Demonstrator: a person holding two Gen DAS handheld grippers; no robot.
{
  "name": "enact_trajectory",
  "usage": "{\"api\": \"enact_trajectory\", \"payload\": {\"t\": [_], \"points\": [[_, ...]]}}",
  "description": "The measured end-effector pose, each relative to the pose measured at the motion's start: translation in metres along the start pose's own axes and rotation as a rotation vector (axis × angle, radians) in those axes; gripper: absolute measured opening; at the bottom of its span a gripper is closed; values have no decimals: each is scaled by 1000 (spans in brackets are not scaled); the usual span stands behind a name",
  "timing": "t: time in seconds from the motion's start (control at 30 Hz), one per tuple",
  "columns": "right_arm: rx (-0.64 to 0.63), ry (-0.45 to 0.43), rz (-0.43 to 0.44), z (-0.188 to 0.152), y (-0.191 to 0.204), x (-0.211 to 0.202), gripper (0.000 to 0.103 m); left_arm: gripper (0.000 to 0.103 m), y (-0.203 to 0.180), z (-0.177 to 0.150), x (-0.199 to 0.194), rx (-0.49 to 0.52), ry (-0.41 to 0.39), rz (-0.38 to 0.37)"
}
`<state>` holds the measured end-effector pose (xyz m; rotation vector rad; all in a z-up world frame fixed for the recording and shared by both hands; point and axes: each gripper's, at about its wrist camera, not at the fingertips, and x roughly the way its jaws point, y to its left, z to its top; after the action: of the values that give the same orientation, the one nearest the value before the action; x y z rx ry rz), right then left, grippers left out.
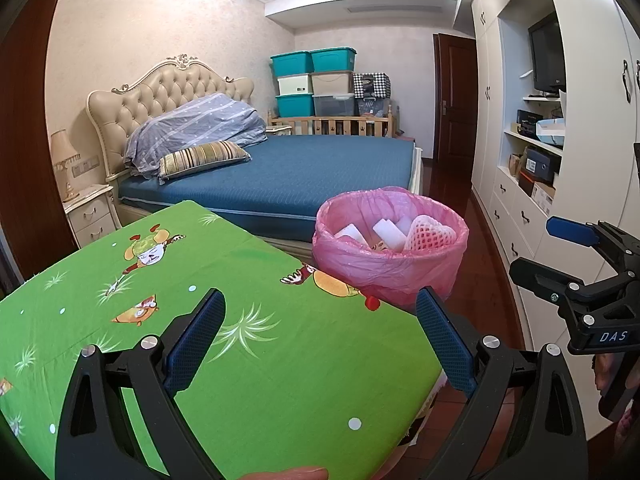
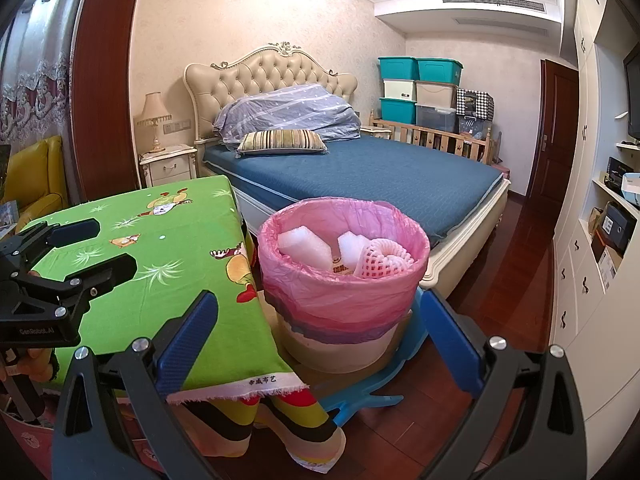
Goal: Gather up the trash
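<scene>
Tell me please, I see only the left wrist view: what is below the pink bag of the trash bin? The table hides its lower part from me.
Observer: Below the pink bag the bin is cream, and it rests on a blue plastic piece; what that piece is I cannot tell.
Operator: I see the right gripper only from the side. Does it hold something?
Observer: No. The right gripper is open, with nothing between its fingers.
Operator: What is at the far left, outside my picture?
Observer: A yellow armchair.
</scene>
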<state>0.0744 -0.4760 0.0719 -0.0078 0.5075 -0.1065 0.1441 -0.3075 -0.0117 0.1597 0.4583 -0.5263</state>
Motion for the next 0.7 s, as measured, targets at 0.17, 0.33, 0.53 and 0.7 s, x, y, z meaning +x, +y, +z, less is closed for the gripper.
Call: {"api": "enact_trajectory", "payload": {"t": [0.17,0.33,0.53,0.7], "points": [[0,-1,0,0,0,0,98,90,0,0,0,3,-1,1],[1,-2,0,0,1,1,98,90,2,-3,1,3,-2,-1],[1,-1,-1,0,0,1,98,90,1,-2,1,2,0,-3],[3,-1,0,0,1,1,98,90,1,-4,1,4,-1,-3]]}}
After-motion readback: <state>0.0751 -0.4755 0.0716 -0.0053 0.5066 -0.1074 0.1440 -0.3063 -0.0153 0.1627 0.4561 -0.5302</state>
